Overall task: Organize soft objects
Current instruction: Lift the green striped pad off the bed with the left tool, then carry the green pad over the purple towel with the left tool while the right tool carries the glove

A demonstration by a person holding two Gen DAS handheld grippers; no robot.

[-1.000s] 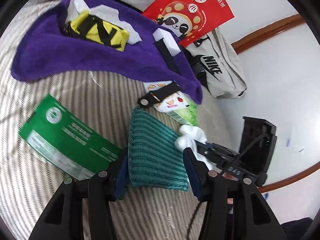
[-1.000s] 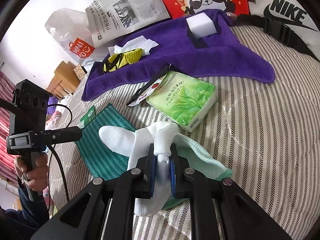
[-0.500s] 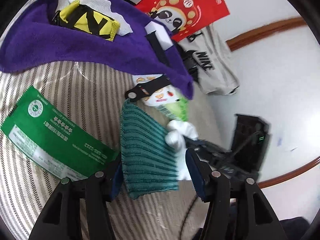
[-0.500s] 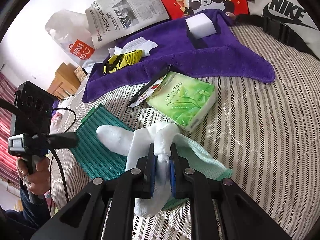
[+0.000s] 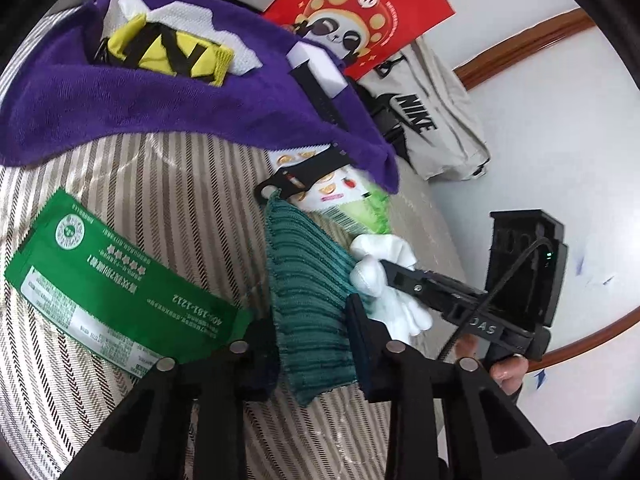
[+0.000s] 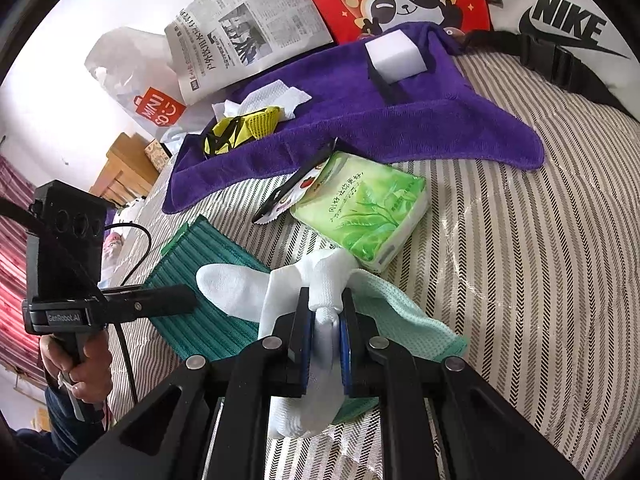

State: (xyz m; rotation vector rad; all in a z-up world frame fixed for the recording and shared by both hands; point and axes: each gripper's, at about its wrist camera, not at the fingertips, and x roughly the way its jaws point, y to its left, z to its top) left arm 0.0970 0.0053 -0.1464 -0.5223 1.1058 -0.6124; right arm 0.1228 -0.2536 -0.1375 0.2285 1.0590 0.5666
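Observation:
My right gripper [image 6: 325, 334] is shut on a white sock [image 6: 240, 286], pinching its bunched middle over a light green cloth [image 6: 404, 320]. The sock also shows in the left wrist view [image 5: 384, 272]. A dark teal ribbed cloth [image 5: 308, 292] lies on the striped bed, its near edge between the open fingers of my left gripper [image 5: 312, 344]. In the right wrist view the teal cloth [image 6: 192, 264] lies under the sock, with the left gripper [image 6: 172, 304] at its left edge. A purple towel [image 6: 360, 120] lies behind.
A green tissue pack [image 6: 364, 208] and a snack sachet [image 6: 296, 192] lie by the towel. A green packet [image 5: 100, 280] lies left of the teal cloth. A yellow mesh item [image 5: 168, 52], white sponge [image 6: 396, 56], Nike bag [image 5: 432, 120], red panda bag [image 5: 360, 12] and newspaper [image 6: 240, 28] lie behind.
My left gripper has moved forward over the near edge of the teal cloth, and its jaws have narrowed a little. My right gripper has stayed shut on the sock in the same place.

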